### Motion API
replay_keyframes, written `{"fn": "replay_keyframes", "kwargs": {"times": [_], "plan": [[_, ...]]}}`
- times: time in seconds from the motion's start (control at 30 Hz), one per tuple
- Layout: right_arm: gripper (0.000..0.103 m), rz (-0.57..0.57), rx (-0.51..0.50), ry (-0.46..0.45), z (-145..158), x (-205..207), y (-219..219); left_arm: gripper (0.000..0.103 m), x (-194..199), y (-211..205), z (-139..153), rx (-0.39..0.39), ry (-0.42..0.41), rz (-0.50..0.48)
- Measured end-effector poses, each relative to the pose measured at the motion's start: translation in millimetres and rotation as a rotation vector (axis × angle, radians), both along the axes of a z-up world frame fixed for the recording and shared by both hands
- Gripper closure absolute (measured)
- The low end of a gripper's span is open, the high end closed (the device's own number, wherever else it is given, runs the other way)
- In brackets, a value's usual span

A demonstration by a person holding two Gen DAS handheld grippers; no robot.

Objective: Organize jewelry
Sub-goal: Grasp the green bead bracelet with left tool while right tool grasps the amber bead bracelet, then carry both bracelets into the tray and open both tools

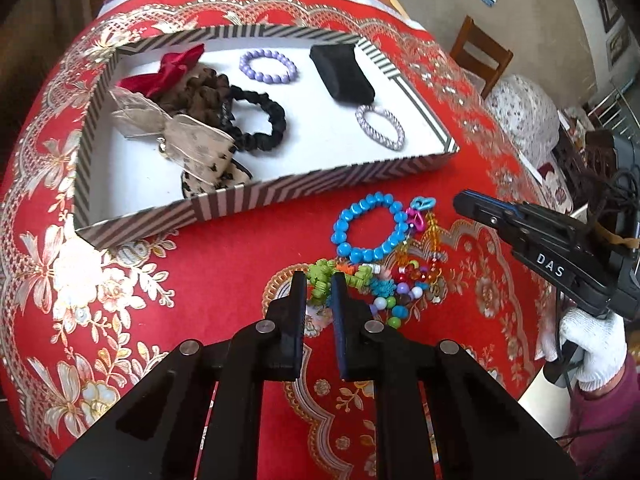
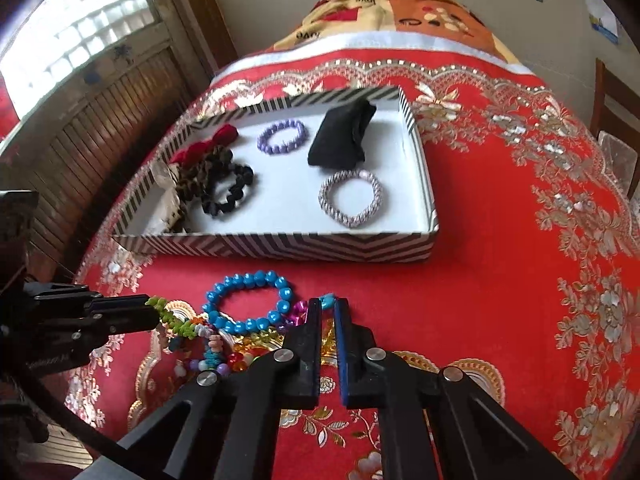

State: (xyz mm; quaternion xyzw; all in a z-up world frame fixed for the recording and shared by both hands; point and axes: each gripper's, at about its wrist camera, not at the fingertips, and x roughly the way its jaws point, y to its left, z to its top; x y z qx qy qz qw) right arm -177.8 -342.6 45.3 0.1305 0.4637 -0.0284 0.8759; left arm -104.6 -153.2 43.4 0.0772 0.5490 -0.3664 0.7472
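A striped box (image 1: 248,200) (image 2: 280,246) on the red cloth holds a purple bead bracelet (image 1: 268,66) (image 2: 282,136), a silver bracelet (image 1: 380,126) (image 2: 352,198), a black pouch (image 1: 342,74) (image 2: 342,134), a black scrunchie (image 1: 260,120) (image 2: 230,190) and bows. In front lies a blue bead bracelet (image 1: 370,226) (image 2: 248,304) beside a heap of colourful beaded pieces (image 1: 400,280) (image 2: 208,352). My left gripper (image 1: 318,280) (image 2: 154,314) is narrowly open around a green knotted piece (image 1: 320,280) (image 2: 172,318). My right gripper (image 2: 326,304) (image 1: 460,202) stands nearly shut at a small turquoise charm (image 2: 328,300) (image 1: 423,203).
The table has a red floral cloth (image 1: 120,300) (image 2: 500,280). A wooden chair (image 1: 480,52) and a padded stool (image 1: 524,112) stand to the right of the table. A slatted wooden wall (image 2: 100,120) runs along the table's left side.
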Motion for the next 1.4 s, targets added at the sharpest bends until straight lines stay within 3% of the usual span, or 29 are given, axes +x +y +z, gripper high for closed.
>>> {"fn": "replay_keyframes", "kwargs": {"times": [0.23, 0.47, 0.67, 0.73, 0.8, 1.0, 1.4], "plan": [[0.097, -0.023, 0.042, 0.031, -3.4, -6.0, -5.3, 0.092, 1.9, 14.4, 11.4, -0.029, -0.009, 0.038], [0.082, 0.011, 0.026, 0.087, -21.0, -1.9, 7.6, 0.092, 6.8, 26.9, 15.3, -0.032, -0.007, 0.086], [0.083, 0.028, -0.014, 0.100, -32.4, 1.6, 14.3, 0.092, 4.8, 31.2, 14.9, -0.033, -0.001, 0.100], [0.094, 0.034, -0.037, 0.101, -31.8, -0.1, 14.5, 0.092, 3.5, 31.7, 14.4, -0.033, 0.003, 0.103], [0.094, 0.027, 0.002, 0.098, -31.2, -4.4, 9.0, 0.092, 2.6, 31.6, 14.8, -0.033, 0.003, 0.105], [0.095, 0.008, 0.046, 0.020, -3.9, -16.0, -0.6, 0.092, 2.4, 32.7, 26.4, -0.058, -0.012, 0.118], [0.095, 0.019, 0.027, -0.110, 53.4, -24.8, 4.1, 0.092, -0.3, 32.2, 55.9, -0.081, -0.067, 0.125]]}}
